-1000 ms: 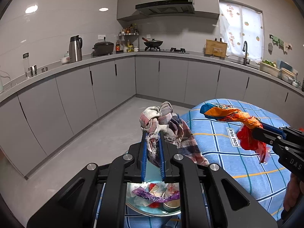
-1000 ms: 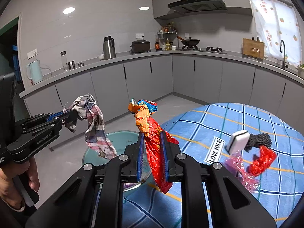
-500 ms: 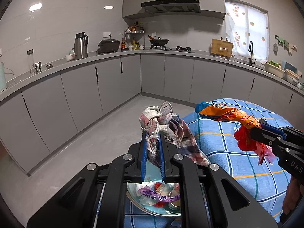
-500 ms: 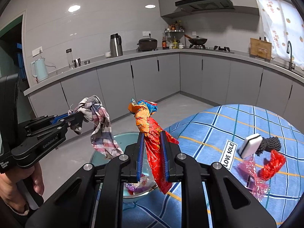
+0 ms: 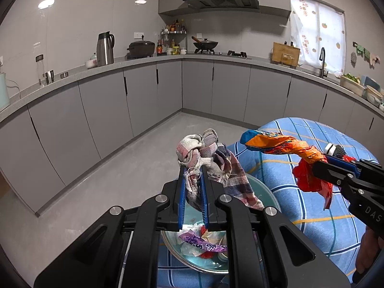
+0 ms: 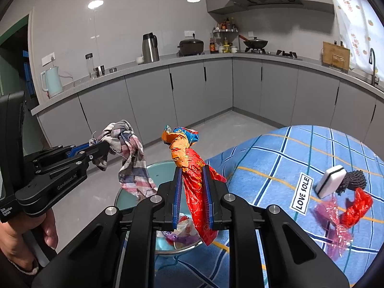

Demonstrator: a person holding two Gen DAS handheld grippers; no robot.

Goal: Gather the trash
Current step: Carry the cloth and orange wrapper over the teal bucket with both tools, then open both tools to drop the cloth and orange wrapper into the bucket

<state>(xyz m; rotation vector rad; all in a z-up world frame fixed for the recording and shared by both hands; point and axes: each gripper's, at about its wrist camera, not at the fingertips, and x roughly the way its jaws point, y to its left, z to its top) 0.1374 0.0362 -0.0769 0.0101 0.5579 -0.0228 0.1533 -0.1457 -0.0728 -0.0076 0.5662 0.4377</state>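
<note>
My left gripper (image 5: 192, 171) is shut on a crumpled plaid rag (image 5: 211, 153), which hangs over a glass bowl (image 5: 264, 192). Several wrappers (image 5: 201, 242) lie inside that bowl. My right gripper (image 6: 193, 170) is shut on a twisted orange and red snack wrapper (image 6: 192, 168), held above the same bowl (image 6: 127, 196). From the left wrist view the right gripper (image 5: 324, 160) comes in from the right with the wrapper (image 5: 283, 145) sticking out. In the right wrist view the left gripper (image 6: 103, 147) is at the left, with the rag (image 6: 132, 158) dangling.
A blue checked tablecloth (image 6: 276, 168) covers the round table. On it at the right lie a white sponge (image 6: 330, 183), a dark mesh scrubber (image 6: 354, 181), a red wrapper (image 6: 357, 207), a pink wrapper (image 6: 336, 225) and a LOVE SOLE label (image 6: 302, 194). Grey cabinets (image 5: 144, 100) ring the room.
The right gripper and its wrapper have drifted left toward the bowl and the rag. The left gripper has stayed almost still, both grips unchanged.
</note>
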